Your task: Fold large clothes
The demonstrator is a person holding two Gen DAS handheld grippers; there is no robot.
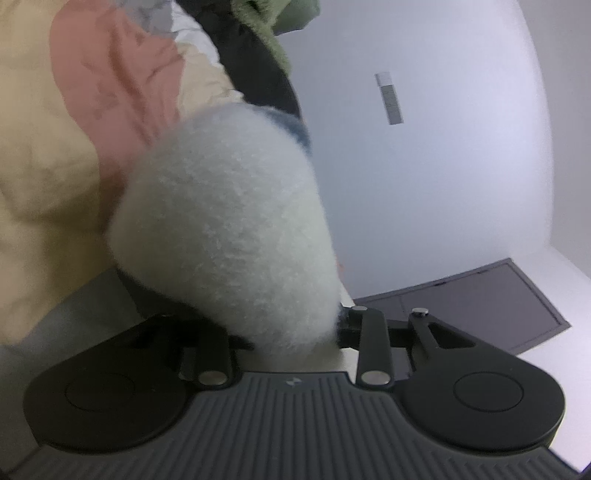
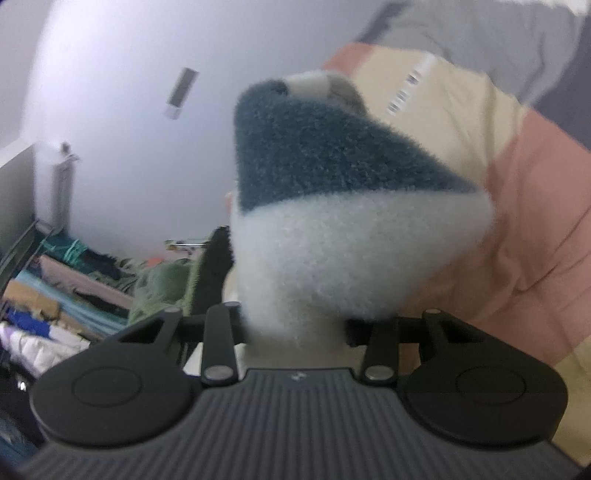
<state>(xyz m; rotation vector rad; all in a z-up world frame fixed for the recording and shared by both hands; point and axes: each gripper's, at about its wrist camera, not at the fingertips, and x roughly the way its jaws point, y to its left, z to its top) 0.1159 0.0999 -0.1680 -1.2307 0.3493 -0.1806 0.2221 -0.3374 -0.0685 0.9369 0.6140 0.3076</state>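
Note:
A fluffy fleece garment, white with a dark teal band, is lifted up in both views. In the left wrist view its white part (image 1: 229, 229) bulges out of my left gripper (image 1: 284, 332), which is shut on it. In the right wrist view the teal and white part (image 2: 332, 206) rises from my right gripper (image 2: 295, 328), also shut on the fleece. The fabric hides the fingertips of both grippers. Both pictures are blurred.
A cream and pink striped quilt (image 1: 55, 166) (image 2: 524, 229) lies behind the fleece. Green fleece (image 1: 280, 14) and black cloth (image 1: 258, 74) hang above on the left. A pile of mixed clothes (image 2: 74, 295) sits low left, below a white wall (image 2: 129, 74). A dark panel (image 1: 480, 302) lies at right.

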